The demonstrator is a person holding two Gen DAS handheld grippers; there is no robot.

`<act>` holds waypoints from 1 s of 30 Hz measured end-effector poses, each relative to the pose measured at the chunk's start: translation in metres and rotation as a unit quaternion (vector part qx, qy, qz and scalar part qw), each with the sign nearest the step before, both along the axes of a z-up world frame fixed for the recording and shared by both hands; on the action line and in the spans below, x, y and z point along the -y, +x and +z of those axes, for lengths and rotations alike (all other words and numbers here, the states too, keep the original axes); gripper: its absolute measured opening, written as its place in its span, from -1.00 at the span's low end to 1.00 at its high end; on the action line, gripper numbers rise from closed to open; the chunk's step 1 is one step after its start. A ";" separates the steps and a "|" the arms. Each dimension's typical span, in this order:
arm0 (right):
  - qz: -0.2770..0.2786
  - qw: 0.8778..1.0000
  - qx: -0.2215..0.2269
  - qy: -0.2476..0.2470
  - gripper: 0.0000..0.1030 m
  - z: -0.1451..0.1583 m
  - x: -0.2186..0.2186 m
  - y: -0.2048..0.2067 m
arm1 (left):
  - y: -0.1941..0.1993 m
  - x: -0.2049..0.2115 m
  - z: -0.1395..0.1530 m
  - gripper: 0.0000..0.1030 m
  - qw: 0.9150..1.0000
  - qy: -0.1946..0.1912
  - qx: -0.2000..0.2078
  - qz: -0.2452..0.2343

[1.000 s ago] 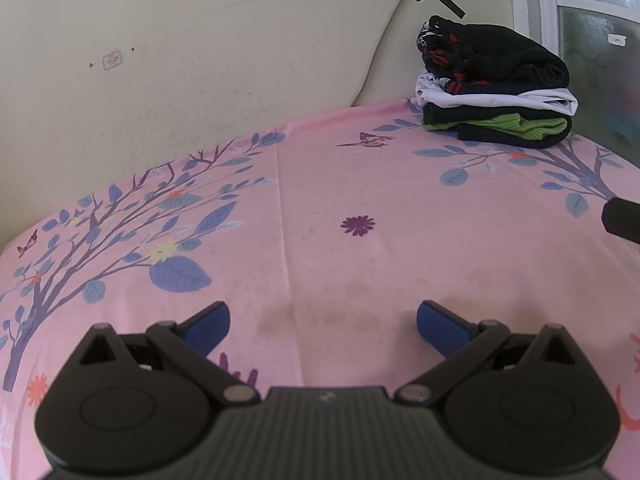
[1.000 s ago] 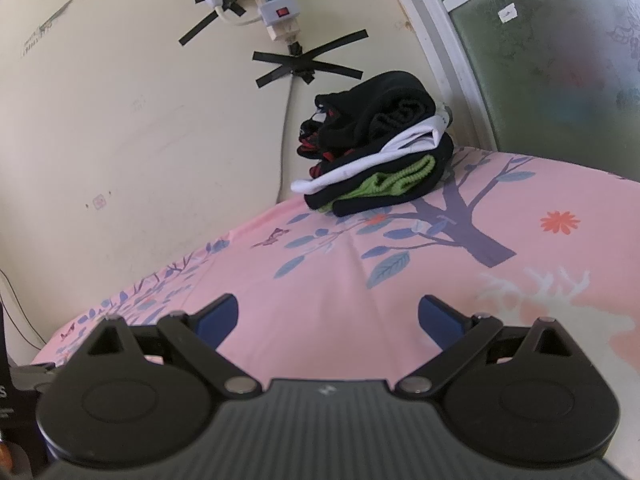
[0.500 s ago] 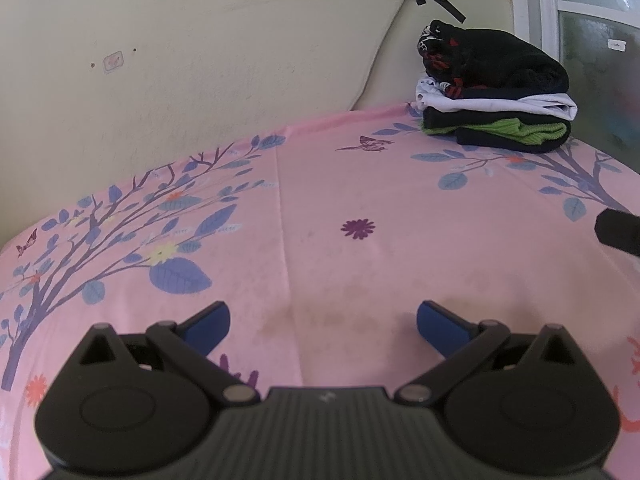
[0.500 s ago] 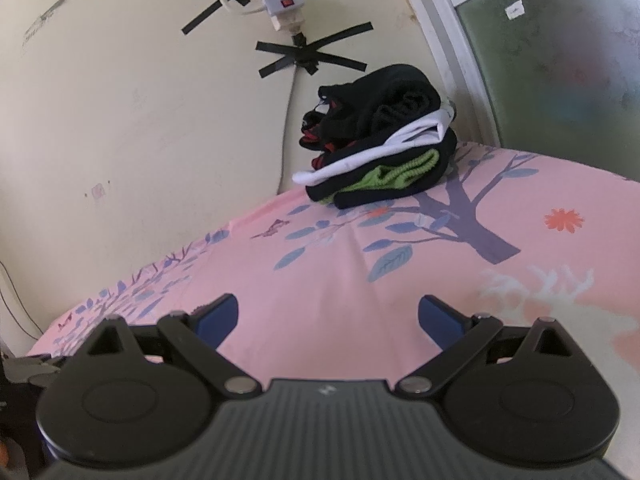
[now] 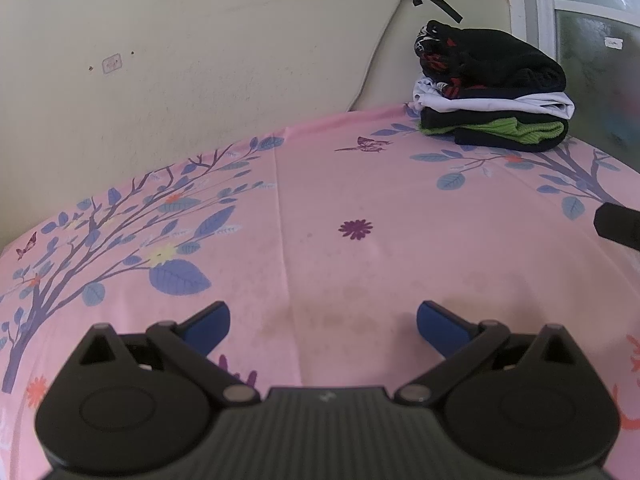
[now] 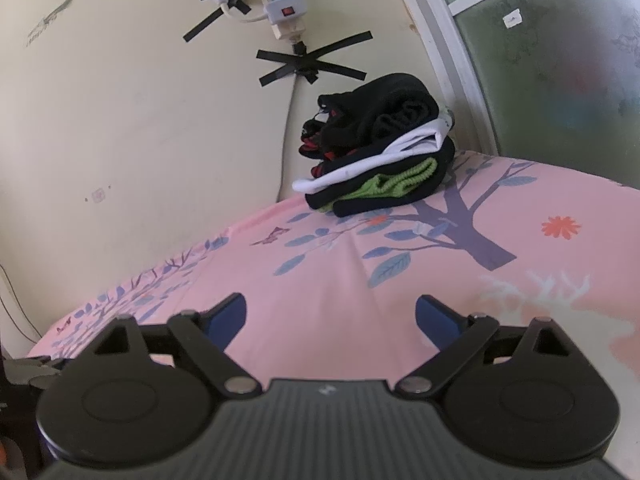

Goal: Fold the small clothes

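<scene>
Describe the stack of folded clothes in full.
The stack of folded clothes sits in the far corner of the pink floral sheet, by the cream wall and window frame. Bottom up: a black piece with ribbed green trim, a white layer, then bulkier black fabric with red and white markings. It looks soft and leans slightly; neither gripper touches it.

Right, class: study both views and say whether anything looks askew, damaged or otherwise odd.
The stack of folded clothes is untidy: its top black garment is bunched, not flat. The pink sheet shows brownish stains. A power strip is taped to the wall.
</scene>
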State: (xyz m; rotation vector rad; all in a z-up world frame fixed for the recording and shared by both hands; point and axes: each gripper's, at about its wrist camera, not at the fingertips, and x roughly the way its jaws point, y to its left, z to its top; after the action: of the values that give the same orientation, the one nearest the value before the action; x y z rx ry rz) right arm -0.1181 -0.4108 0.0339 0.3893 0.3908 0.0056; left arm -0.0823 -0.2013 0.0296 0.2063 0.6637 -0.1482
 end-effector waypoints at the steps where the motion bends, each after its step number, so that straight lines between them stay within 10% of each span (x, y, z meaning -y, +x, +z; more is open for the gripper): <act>1: 0.000 1.000 0.001 0.000 0.75 0.000 0.000 0.000 | 0.000 0.000 0.000 1.00 1.000 0.000 0.000 0.000; 13: 0.006 1.000 -0.006 0.005 0.41 -0.001 -0.001 0.001 | 0.001 0.000 0.000 1.00 1.000 0.003 -0.001 0.002; 30: 0.000 1.000 -0.003 0.002 0.66 0.000 -0.002 0.001 | 0.002 0.001 0.000 1.00 1.000 0.001 -0.004 0.004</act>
State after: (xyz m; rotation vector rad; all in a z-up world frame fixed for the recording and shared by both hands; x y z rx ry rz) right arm -0.1175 -0.4088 0.0336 0.3926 0.3967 0.0058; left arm -0.0804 -0.2023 0.0292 0.2056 0.6726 -0.1409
